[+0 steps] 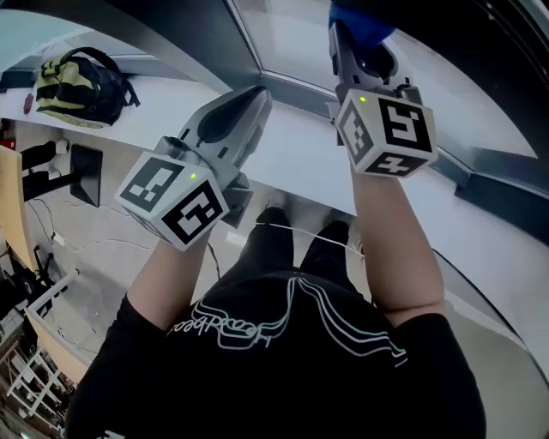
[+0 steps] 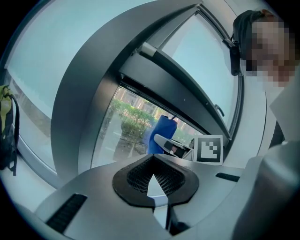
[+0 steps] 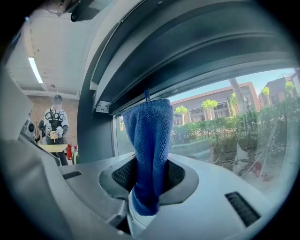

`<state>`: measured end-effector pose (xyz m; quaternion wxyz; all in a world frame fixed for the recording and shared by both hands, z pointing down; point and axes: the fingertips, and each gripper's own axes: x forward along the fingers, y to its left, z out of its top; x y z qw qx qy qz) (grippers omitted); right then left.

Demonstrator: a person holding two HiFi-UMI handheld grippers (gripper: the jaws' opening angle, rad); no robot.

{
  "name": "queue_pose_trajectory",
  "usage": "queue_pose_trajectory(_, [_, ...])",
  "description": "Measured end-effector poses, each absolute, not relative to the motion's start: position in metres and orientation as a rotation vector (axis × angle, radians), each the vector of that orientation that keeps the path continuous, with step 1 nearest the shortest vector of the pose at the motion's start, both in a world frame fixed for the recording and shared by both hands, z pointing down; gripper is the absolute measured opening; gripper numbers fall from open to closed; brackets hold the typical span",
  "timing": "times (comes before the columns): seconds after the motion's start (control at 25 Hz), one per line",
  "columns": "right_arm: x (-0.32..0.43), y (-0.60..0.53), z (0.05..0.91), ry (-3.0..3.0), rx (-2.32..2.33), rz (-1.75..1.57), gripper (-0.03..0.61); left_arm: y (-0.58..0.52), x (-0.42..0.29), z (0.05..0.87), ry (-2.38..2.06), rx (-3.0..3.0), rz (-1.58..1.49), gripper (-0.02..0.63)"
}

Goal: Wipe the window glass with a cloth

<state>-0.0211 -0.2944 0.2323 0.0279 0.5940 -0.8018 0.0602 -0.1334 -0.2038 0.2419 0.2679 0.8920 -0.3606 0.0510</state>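
A blue cloth (image 3: 149,150) stands up out of my right gripper (image 3: 147,180), which is shut on it; its top edge lies close to the window glass (image 3: 225,136). In the head view the right gripper (image 1: 364,53) points up at the glass (image 1: 283,26) with the blue cloth (image 1: 360,19) at its tip. My left gripper (image 1: 244,111) hangs lower over the white sill (image 1: 292,146), shut with nothing in it. The left gripper view shows those jaws (image 2: 154,180) closed, and beyond them the blue cloth (image 2: 161,136) and the right gripper's marker cube (image 2: 209,150).
A dark grey window frame (image 3: 187,65) runs above the pane. A black and yellow backpack (image 1: 77,86) lies on the sill at the far left. A person (image 3: 55,129) stands far back in the room. Another person (image 2: 267,47) is near, at the right of the left gripper view.
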Motion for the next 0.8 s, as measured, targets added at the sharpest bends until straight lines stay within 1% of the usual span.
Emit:
queue_pose_trajectory(0.52, [0.054,-0.262,0.235,-2.425,1.872,0.176,0.094,-0.176,-0.061,0.236,-0.929,2.431,0.151,0.003])
queue_pose_trajectory(0.8, [0.114,-0.229,0.239,-2.390,1.930,0.185,0.094,-0.143,-0.005,0.241,-0.885,2.448,0.172,0.003])
